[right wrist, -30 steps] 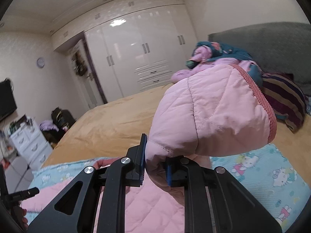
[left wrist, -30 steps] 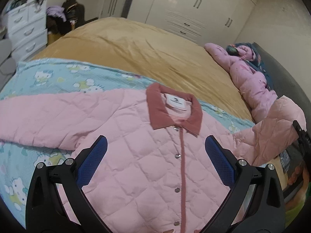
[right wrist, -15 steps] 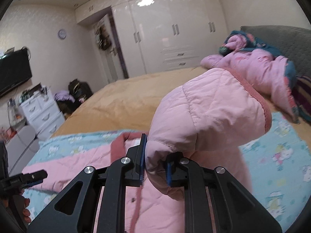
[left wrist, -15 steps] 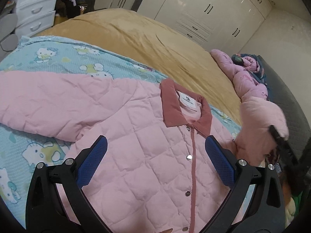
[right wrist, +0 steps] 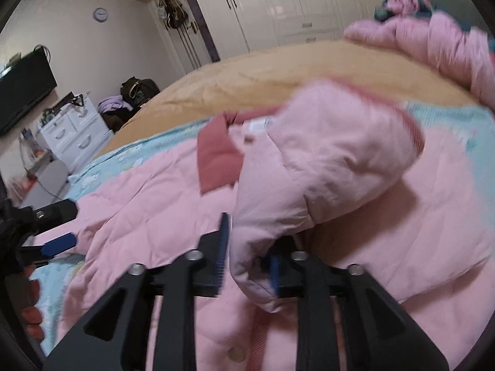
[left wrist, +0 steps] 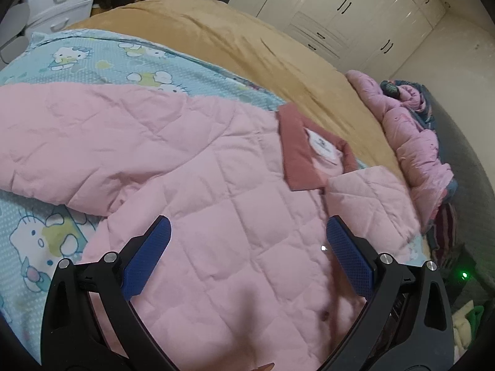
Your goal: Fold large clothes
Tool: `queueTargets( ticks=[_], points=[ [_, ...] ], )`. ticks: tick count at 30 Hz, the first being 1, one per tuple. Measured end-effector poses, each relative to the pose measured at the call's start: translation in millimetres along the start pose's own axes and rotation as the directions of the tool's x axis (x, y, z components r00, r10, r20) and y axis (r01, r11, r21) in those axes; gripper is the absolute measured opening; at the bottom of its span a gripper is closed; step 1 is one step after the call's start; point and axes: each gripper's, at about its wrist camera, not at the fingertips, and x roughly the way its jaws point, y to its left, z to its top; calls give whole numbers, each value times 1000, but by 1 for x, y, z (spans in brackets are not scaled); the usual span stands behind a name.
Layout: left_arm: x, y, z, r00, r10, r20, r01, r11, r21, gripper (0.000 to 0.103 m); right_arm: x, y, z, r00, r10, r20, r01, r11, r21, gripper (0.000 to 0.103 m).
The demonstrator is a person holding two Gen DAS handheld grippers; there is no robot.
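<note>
A pink quilted jacket (left wrist: pixel 216 204) with a dusty-red collar (left wrist: pixel 297 151) lies front up on a blue cartoon-print sheet (left wrist: pixel 102 58). Its left sleeve (left wrist: pixel 77 142) stretches out flat to the left. My left gripper (left wrist: pixel 247 250) is open and empty, hovering over the jacket's chest. My right gripper (right wrist: pixel 247 256) is shut on the jacket's right sleeve (right wrist: pixel 321 167), which is folded across the chest below the collar (right wrist: pixel 216 154); that sleeve also shows in the left wrist view (left wrist: pixel 365 198). The left gripper also shows at the left edge of the right wrist view (right wrist: pixel 55 228).
The sheet lies on a bed with a tan cover (left wrist: pixel 247 46). A second pink padded coat (left wrist: pixel 411 142) lies at the bed's right side by a grey headboard (left wrist: pixel 470 167). White drawers (right wrist: pixel 74 136) and white wardrobes (right wrist: pixel 278 6) stand behind.
My right gripper has carried the right sleeve from up in the air inward and down onto the jacket's chest. My left gripper has moved lower and closer to the jacket, still open.
</note>
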Motion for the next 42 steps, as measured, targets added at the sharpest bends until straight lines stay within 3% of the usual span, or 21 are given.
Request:
queueTargets(
  ticks=[2,5,9,10,11,14,18,21,27,30,33,35,38,42],
  points=[
    [6,7,1,1000,10,-18,-11,1000,-16,94,-4,-4,-1,1000,23,-7,-22,999,36,45],
    [5,15,4,1000,-6,-15,5,999,-48,94,-24,-19,-1,998,52,43,-59,982,178,67],
    [0,27,9,999,-32,6,33,995,-99,94,-42,-50,3,992,11,127,-59,922,383,72],
    [-1,30,10,999,-41,8,41,992,-116,94,-42,-54,5,991,7,133,-61,912,406,59],
    [-1,32,10,999,-44,9,45,991,-125,94,-42,-55,9,990,22,136,-75,913,401,31],
    [-4,36,14,998,-58,16,59,989,-137,94,-50,-34,22,985,32,170,-81,953,292,27],
    [-11,45,19,991,-127,49,134,975,-178,94,-51,21,26,984,73,164,-78,997,26,23],
    [-11,51,19,979,-196,60,204,954,-221,94,-40,51,14,993,84,86,-72,988,-136,23],
    [0,49,17,968,-251,26,250,936,-249,94,-15,84,-18,993,87,-81,-106,956,-272,23],
    [9,45,14,951,-308,-8,296,920,-257,94,-10,88,-28,990,79,-121,-111,951,-289,26],
    [24,36,10,945,-320,-63,296,924,-240,94,-11,89,-32,982,105,-159,-147,949,-280,31],
    [34,32,7,939,-333,-90,304,922,-239,94,-14,89,-33,971,146,-188,-193,946,-260,46],
    [46,25,1,919,-370,-134,330,910,-249,94,-25,89,-35,963,180,-199,-227,942,-246,56],
    [51,20,-4,920,-361,-153,326,921,-215,94,-46,74,-37,968,177,-177,-210,960,-185,62]
  ],
)
